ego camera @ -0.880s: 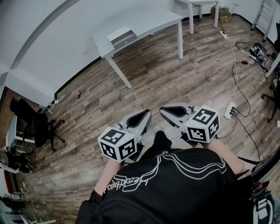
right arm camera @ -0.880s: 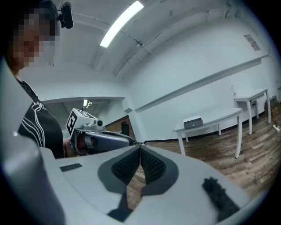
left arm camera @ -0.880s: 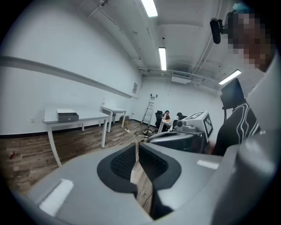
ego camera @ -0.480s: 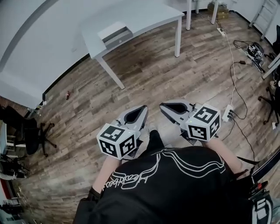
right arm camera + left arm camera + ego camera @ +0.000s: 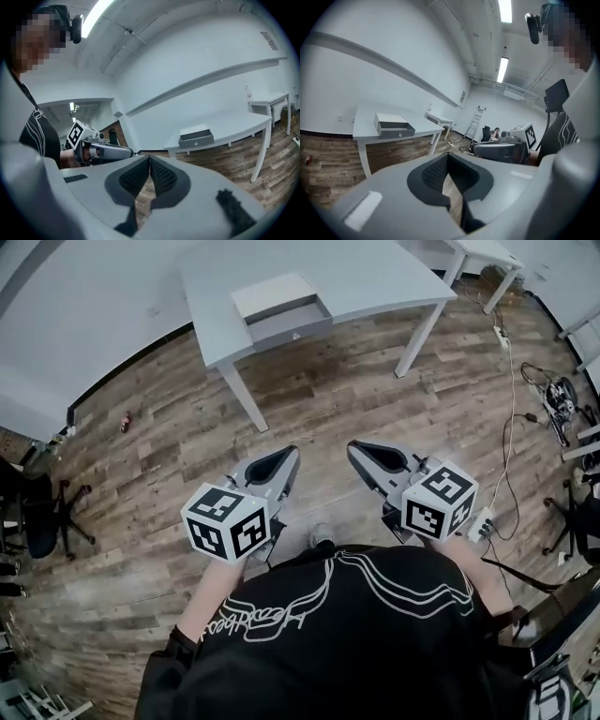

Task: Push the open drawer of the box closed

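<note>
A white box [image 5: 273, 294] sits on a grey table [image 5: 375, 277] at the top of the head view, its grey drawer [image 5: 292, 328] pulled open toward me. Both grippers hang over the wooden floor, well short of the table. My left gripper [image 5: 285, 455] is shut and empty, and so is my right gripper [image 5: 355, 448], held side by side. The left gripper view shows the box [image 5: 390, 119] with its drawer [image 5: 397, 131] far off beyond the closed jaws [image 5: 447, 157]. In the right gripper view the box [image 5: 195, 134] also lies far ahead of the jaws [image 5: 149, 161].
Table legs [image 5: 242, 395] stand between me and the box. A power strip [image 5: 483, 521] and cables [image 5: 511, 381] lie on the floor at right. An office chair [image 5: 37, 507] stands at left, a second table [image 5: 483, 254] at top right, a ladder [image 5: 476, 123] farther back.
The table and box have grown larger and shifted toward the middle of the head view; I have come closer. Both grippers stay shut, held in front of the body.
</note>
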A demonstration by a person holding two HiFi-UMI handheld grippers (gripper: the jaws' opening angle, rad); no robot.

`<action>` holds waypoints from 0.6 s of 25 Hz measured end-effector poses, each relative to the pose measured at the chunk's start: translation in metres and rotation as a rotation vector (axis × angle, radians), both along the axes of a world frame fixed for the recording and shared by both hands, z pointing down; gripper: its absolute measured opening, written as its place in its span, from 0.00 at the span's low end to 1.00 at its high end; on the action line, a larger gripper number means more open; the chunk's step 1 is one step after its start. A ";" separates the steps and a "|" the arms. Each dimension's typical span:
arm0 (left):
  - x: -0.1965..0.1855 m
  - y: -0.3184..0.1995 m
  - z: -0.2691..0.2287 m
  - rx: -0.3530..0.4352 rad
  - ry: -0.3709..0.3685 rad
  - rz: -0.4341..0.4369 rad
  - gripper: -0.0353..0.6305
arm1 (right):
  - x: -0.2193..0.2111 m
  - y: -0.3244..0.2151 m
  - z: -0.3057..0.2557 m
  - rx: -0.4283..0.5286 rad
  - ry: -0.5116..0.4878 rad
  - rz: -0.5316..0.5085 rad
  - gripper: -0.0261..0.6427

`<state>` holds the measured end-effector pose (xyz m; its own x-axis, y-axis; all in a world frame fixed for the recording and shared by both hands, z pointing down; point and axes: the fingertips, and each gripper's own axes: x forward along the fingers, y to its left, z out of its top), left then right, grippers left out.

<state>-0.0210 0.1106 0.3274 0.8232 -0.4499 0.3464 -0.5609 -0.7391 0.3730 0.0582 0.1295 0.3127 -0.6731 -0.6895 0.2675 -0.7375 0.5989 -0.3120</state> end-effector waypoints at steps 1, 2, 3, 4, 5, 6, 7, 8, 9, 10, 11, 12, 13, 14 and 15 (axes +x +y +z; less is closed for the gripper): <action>-0.003 -0.014 0.000 0.007 -0.006 -0.001 0.06 | -0.002 -0.016 0.000 0.006 0.009 -0.003 0.05; -0.004 -0.026 0.001 0.013 -0.017 -0.001 0.06 | -0.004 -0.029 -0.001 0.013 0.018 -0.006 0.05; -0.005 -0.036 0.003 0.017 -0.026 -0.002 0.06 | -0.005 -0.039 0.000 0.021 0.026 -0.008 0.05; -0.006 -0.044 0.004 0.021 -0.033 -0.005 0.06 | -0.005 -0.048 0.001 0.029 0.033 -0.011 0.05; -0.005 -0.052 0.005 0.023 -0.035 -0.009 0.06 | -0.005 -0.055 0.003 0.035 0.039 -0.014 0.05; -0.004 -0.060 0.005 0.025 -0.035 -0.012 0.06 | -0.004 -0.062 0.006 0.036 0.042 -0.016 0.05; -0.003 -0.067 0.006 0.025 -0.036 -0.015 0.06 | -0.003 -0.070 0.010 0.035 0.043 -0.016 0.05; -0.002 -0.074 0.008 0.024 -0.039 -0.018 0.06 | -0.003 -0.077 0.014 0.033 0.044 -0.016 0.05; -0.002 -0.081 0.011 0.021 -0.044 -0.022 0.06 | -0.003 -0.085 0.018 0.031 0.046 -0.017 0.05; -0.003 -0.089 0.015 0.016 -0.051 -0.027 0.06 | -0.004 -0.093 0.023 0.028 0.048 -0.019 0.05; -0.004 -0.097 0.021 0.005 -0.059 -0.034 0.06 | -0.004 -0.102 0.028 0.023 0.052 -0.022 0.05; -0.005 -0.105 0.027 -0.010 -0.070 -0.042 0.06 | -0.004 -0.112 0.035 0.015 0.057 -0.028 0.05; -0.006 -0.114 0.034 -0.026 -0.082 -0.050 0.06 | -0.004 -0.122 0.042 0.006 0.062 -0.039 0.06; -0.006 -0.122 0.040 -0.043 -0.095 -0.059 0.06 | -0.004 -0.132 0.049 -0.004 0.069 -0.051 0.06; -0.005 -0.131 0.046 -0.059 -0.105 -0.068 0.06 | -0.003 -0.143 0.055 -0.012 0.077 -0.062 0.06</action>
